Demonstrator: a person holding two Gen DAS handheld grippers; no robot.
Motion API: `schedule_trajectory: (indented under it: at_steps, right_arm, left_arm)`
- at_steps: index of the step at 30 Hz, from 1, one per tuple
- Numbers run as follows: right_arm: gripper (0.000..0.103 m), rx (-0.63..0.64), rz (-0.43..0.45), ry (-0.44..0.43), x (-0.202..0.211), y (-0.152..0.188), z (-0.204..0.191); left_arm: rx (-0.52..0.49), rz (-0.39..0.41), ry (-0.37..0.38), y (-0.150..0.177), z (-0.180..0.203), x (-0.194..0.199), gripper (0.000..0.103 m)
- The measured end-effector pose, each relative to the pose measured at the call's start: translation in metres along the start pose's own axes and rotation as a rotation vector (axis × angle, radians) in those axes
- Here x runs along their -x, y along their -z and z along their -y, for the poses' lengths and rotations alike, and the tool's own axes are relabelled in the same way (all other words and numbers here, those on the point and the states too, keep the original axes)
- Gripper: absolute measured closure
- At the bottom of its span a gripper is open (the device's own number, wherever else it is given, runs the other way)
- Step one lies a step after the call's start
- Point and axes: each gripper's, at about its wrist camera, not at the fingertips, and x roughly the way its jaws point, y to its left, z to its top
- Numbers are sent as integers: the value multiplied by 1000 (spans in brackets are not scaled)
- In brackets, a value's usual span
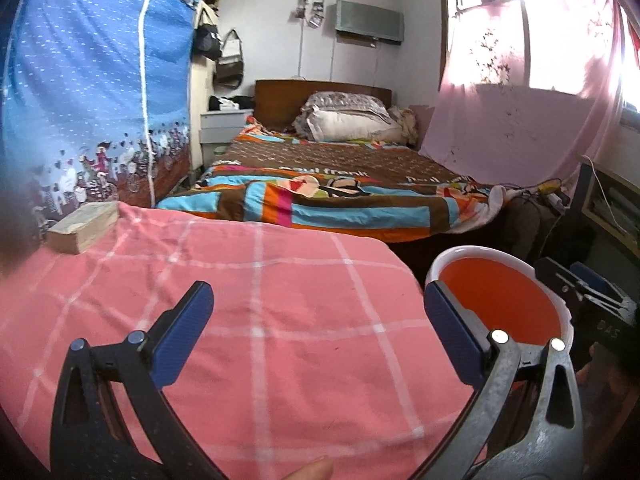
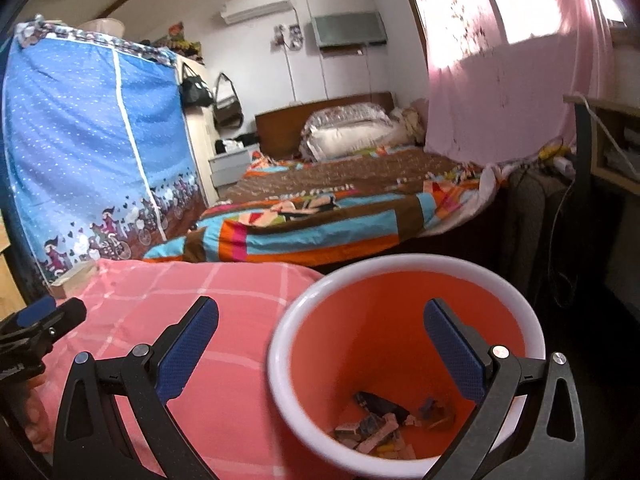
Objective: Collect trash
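- The trash (image 2: 384, 428) lies in a small heap at the bottom of the orange bin (image 2: 404, 344): crumpled wrappers and scraps in brown, blue and pale tones, too small and jumbled to name one by one.
- The bin is a round plastic pail, smooth orange inside with a thick white rolled rim, standing just beside the edge of the pink checked cloth (image 1: 256, 320) (it sits lower than the clothed surface).
- The right gripper (image 2: 320, 356) hangs over the bin mouth with its tongs spread wide and nothing between them; one blue ribbed pad is over the cloth, the other over the bin's interior.
- The left gripper (image 1: 320, 336) is likewise spread and empty, held above the cloth, its right pad near the bin rim.
- No loose litter shows on the cloth in either view, so my judgement is that the collecting is near its end or complete.
- To finish well: sweep the eye across the cloth's folds, since soft wrinkled fabric can hide thin wrappers; pinch any scrap at a stiff edge without snagging the weave, and release well inside the rim, as light foil may drift.
- Outward: a pale wooden block (image 1: 82, 228) rests at the cloth's far left corner, untouched (it looks solid, not like trash).
- Beyond are a bed with a striped quilt (image 1: 340, 204) and a blue fabric wardrobe (image 1: 96, 88).
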Motion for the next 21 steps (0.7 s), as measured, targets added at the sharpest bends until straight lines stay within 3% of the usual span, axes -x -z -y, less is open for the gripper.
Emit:
schedule_trajectory:
  at_steps: [8,21]
  right_arm:
    - [0,90,102,-20,38,12,-39]
    - [0,102,238,-51,103,45,-73]
  left_arm:
    - [40,52,-52,16,-28,38,0]
    - [79,115,-96,54,-69,103,0]
